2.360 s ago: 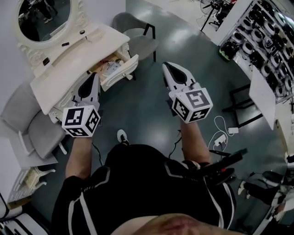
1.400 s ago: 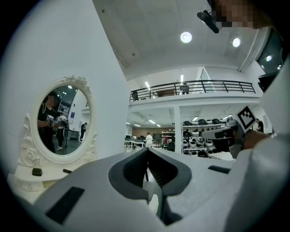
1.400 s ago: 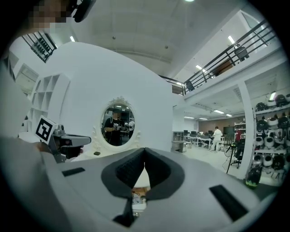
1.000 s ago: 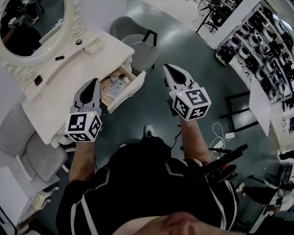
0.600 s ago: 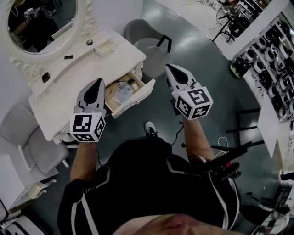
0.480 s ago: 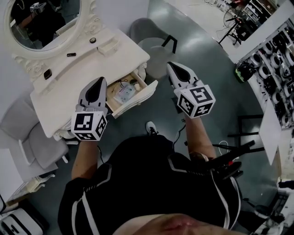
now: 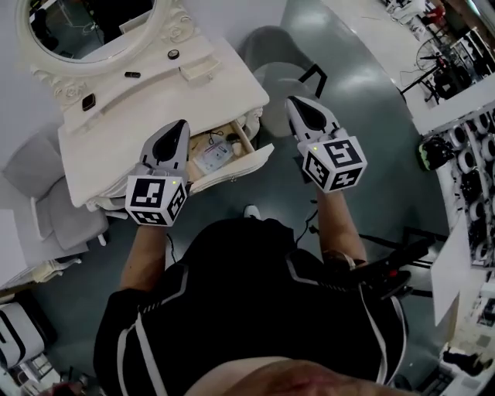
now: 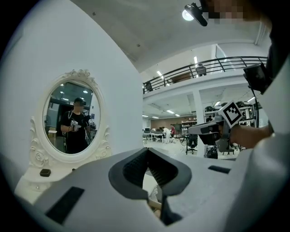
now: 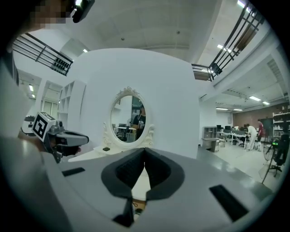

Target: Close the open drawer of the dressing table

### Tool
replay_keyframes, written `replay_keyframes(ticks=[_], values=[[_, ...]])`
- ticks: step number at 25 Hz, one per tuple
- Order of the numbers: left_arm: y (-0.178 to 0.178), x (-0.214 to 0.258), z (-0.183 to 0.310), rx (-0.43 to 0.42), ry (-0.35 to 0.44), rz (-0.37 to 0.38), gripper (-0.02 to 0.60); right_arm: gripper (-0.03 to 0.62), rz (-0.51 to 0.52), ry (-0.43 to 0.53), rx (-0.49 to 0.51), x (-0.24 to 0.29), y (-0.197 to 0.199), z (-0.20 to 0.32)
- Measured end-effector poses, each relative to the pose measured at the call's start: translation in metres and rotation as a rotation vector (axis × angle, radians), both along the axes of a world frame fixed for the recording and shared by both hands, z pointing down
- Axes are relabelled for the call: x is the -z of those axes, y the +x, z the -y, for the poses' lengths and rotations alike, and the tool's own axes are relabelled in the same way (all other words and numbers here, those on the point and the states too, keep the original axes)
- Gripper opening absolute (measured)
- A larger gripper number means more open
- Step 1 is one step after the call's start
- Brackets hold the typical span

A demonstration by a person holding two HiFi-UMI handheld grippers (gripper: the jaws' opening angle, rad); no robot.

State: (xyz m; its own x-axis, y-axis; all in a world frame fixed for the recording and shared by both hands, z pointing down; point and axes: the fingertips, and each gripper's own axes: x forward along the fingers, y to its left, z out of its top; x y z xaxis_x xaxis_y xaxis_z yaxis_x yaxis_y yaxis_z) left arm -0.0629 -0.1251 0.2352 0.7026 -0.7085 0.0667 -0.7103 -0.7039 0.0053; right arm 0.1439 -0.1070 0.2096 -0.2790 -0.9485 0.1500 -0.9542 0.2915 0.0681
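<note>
The white dressing table (image 7: 124,116) stands ahead of me on the left, its drawer (image 7: 232,168) pulled out towards me. Inside the drawer lie a white packet (image 7: 214,157), cables and small items. My left gripper (image 7: 180,126) is shut and empty. It hovers over the table's front edge, just left of the drawer. My right gripper (image 7: 296,103), also shut and empty, is in the air to the right of the drawer, beyond the table's corner. In the left gripper view the jaws (image 8: 147,152) meet at the tips, as they do in the right gripper view (image 9: 144,150).
An oval mirror (image 7: 93,23) with a carved frame stands at the back of the table, with small dark items (image 7: 88,101) below it. A grey chair (image 7: 286,62) stands beyond the table's right corner. A grey seat (image 7: 39,193) stands at its left. My foot (image 7: 251,210) is below the drawer.
I have stepped closer, so the table and its open drawer now lie nearer under both grippers. The drawer stays pulled out. Both grippers stay shut.
</note>
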Motion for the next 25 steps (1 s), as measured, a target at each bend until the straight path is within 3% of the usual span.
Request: replay_keyframes(ticks=[12,17,25], values=[[0.038,-0.07,0.007,0.105,-0.141,0.075,0.005,0.005,0.048,-0.13,0.209,-0.071,0.026,0.052],[0.048,-0.097,0.01,0.154,-0.196,0.057,0.005,0.005,0.051,-0.167,0.256,-0.104,0.039,0.072],[0.031,-0.197,-0.014,0.259,-0.367,0.14,0.005,0.005,0.056,-0.3,0.288,-0.194,0.031,0.06]])
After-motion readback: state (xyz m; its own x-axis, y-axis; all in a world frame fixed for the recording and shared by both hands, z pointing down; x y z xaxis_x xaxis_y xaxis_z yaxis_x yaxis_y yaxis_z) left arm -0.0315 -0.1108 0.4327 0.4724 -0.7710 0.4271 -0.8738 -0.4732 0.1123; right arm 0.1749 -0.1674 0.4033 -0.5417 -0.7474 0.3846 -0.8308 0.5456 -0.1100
